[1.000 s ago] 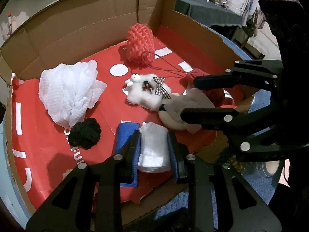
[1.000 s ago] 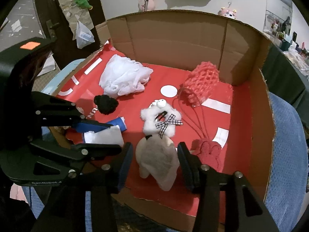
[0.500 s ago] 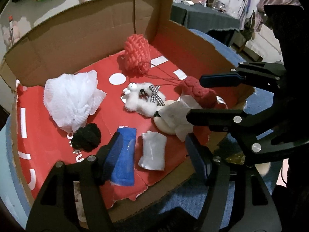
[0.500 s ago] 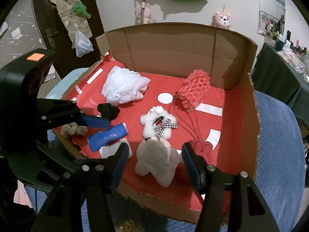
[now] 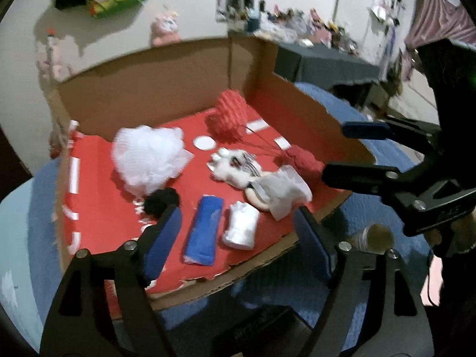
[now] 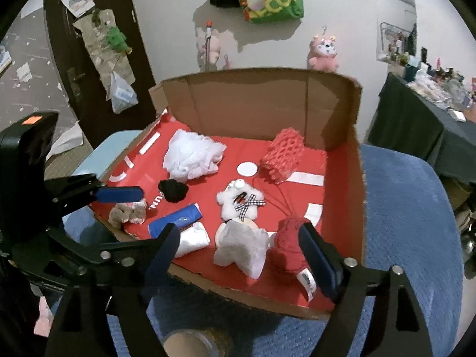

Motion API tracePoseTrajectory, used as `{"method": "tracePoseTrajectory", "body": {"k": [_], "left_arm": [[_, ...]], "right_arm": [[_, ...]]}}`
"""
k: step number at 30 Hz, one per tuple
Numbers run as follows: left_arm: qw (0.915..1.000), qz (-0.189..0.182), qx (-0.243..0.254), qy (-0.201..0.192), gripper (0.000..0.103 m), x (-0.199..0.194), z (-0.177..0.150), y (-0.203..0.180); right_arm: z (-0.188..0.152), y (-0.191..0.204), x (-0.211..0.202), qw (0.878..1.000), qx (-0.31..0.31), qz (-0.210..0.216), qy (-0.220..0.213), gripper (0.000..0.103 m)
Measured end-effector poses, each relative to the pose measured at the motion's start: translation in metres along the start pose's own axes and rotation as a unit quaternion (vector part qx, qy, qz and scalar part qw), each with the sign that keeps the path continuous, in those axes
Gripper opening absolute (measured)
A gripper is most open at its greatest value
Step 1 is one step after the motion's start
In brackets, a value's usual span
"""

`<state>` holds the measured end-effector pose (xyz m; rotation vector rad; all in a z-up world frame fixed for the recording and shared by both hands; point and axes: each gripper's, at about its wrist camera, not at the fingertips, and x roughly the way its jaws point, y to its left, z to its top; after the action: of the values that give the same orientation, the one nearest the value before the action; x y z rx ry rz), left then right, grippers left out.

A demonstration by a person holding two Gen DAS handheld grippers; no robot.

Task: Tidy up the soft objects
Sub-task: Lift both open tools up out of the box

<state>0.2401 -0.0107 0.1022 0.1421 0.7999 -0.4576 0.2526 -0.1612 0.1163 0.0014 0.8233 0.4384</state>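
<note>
An open cardboard box with a red floor holds several soft things: a white mesh pouf, a black pompom, a blue roll, a folded white cloth, a white plush with a checked bow, a grey-white pouch, a dark red knit and a coral net bag. My left gripper is open, above the box's near edge. My right gripper is open and empty too.
The box sits on a blue textured cushion. A beige fuzzy item lies at the box's left front corner. A tape roll sits on the cushion. A dark cluttered table stands at the right.
My left gripper let go of the white cloth, opened and drew back up from the box. My right gripper opened off the grey-white pouch and drew back too.
</note>
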Motion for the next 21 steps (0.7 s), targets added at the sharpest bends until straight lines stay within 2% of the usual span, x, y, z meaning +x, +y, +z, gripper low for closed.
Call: {"method": "tracePoseTrajectory", "body": {"k": [3,5,9,13,17,19,21], "left_arm": [[0.9984,0.026,-0.019,-0.047,0.082,-0.013,-0.006,0.006],[0.995,0.044,-0.032,-0.083,0.093,-0.021,-0.008,0.011],[0.9826,0.112,-0.035,-0.144,0.094,-0.024,-0.01,0.015],[0.9764,0.132,-0.051,-0.163,0.094,-0.018,-0.012,0.025],[0.9716,0.157,-0.077,-0.16,0.096,-0.004,-0.015,0.039],[0.9755,0.137,-0.079,-0.153,0.096,0.004,-0.017,0.043],[0.9772,0.134,-0.078,-0.144,0.096,0.012,-0.02,0.043]], "right_arm": [[-0.004,0.004,-0.008,0.999,-0.002,-0.028,-0.02,0.099],[-0.006,0.005,-0.011,0.998,-0.003,-0.052,-0.033,0.101],[-0.01,0.006,-0.007,0.994,-0.004,-0.093,-0.064,0.103],[-0.012,0.003,0.009,0.99,-0.007,-0.113,-0.079,0.103],[-0.015,0.0,0.022,0.988,-0.006,-0.123,-0.089,0.103],[-0.018,-0.003,0.027,0.987,0.002,-0.129,-0.093,0.103],[-0.019,-0.004,0.031,0.988,0.004,-0.122,-0.09,0.103]]}}
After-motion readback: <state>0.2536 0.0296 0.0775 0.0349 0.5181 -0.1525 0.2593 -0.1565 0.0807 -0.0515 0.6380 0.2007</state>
